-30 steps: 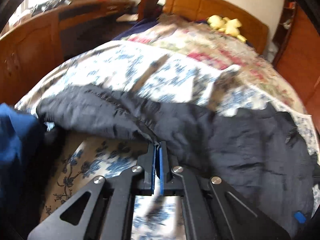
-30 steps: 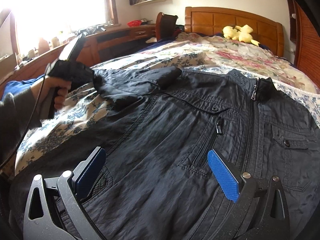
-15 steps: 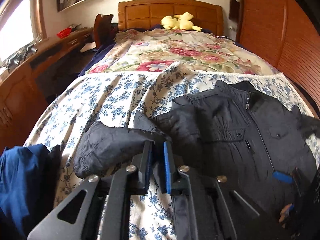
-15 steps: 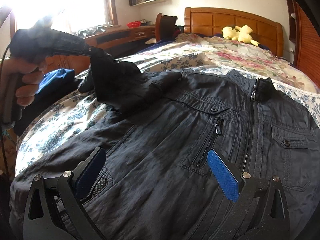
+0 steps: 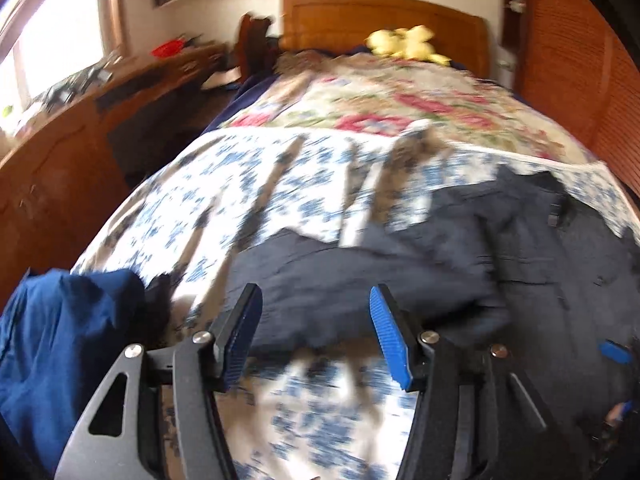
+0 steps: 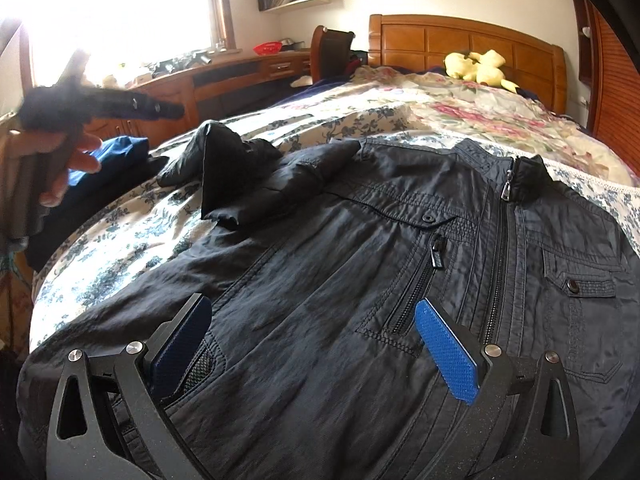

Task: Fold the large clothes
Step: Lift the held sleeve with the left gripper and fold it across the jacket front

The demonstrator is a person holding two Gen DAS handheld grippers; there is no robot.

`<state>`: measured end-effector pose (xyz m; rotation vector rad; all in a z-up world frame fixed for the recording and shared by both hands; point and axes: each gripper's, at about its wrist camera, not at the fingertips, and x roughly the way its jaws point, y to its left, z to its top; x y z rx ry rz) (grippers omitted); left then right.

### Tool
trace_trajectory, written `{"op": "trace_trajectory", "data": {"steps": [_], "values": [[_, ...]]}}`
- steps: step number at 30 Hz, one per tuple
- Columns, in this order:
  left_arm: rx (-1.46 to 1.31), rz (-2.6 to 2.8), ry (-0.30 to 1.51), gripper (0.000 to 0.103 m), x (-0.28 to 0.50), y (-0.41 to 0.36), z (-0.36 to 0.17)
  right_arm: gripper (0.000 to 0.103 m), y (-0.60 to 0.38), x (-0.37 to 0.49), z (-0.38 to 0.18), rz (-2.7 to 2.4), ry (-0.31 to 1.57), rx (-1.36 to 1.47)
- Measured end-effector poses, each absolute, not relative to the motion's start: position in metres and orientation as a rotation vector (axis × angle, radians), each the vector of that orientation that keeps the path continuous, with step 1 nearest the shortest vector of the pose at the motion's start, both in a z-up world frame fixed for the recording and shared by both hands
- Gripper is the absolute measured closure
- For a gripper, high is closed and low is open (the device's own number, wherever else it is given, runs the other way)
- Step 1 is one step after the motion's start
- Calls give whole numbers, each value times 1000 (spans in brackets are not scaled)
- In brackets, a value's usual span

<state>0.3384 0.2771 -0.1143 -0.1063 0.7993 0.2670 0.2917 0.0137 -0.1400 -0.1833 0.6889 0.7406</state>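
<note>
Sleeve [image 5: 352, 276] dead ahead in the left wrist view, a dark band of cloth lying crosswise on the blue-flowered bedspread [image 5: 280, 184], its long axis running left to right and joining the body of the black jacket [image 5: 560, 264] off to the right. The left gripper [image 5: 316, 332] is spread wide, both blue pads bare, nothing between them, and it hangs just short of the sleeve's near edge (the picture is smeared, so whether a tip brushes the cloth I cannot tell). A blue garment [image 5: 68, 340] sits heaped at the left edge of the bed.

Over to the right wrist view, sharp and clear. The jacket [image 6: 360, 264] lies front-up and zipped, collar toward the wooden headboard [image 6: 460, 44], hem toward the camera. The right gripper [image 6: 316, 344] is wide open too, gripping nothing, its tips low over the lower front, one by the side pocket, the other beside the zip. From here the sleeve [image 6: 248, 176] shows as a crumpled heap, bent back on itself near the shoulder, which the left camera's blur hides. The left gripper [image 6: 160, 109] hovers above and to the left of that heap, clearly off the cloth in this view.

My call: the left hand is by far the nearer to the sleeve, and the fold across the chest would fall to it.
</note>
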Motion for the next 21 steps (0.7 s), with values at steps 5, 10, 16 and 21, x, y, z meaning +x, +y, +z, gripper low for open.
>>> {"op": "trace_trajectory", "data": {"steps": [5,10,16,21], "values": [[-171,348,849,48,347,315,-150,0,14,292,-140,741,689,-184],[-201,349,898,48,355,324,-182,0,14,292,-141,743,691,-188],[-252,388,931,48,370,328,-206,0,15,292,-141,744,694,-189],[-265,364,957,64,372,325,-207,0,15,293,-141,740,697,-189]]}}
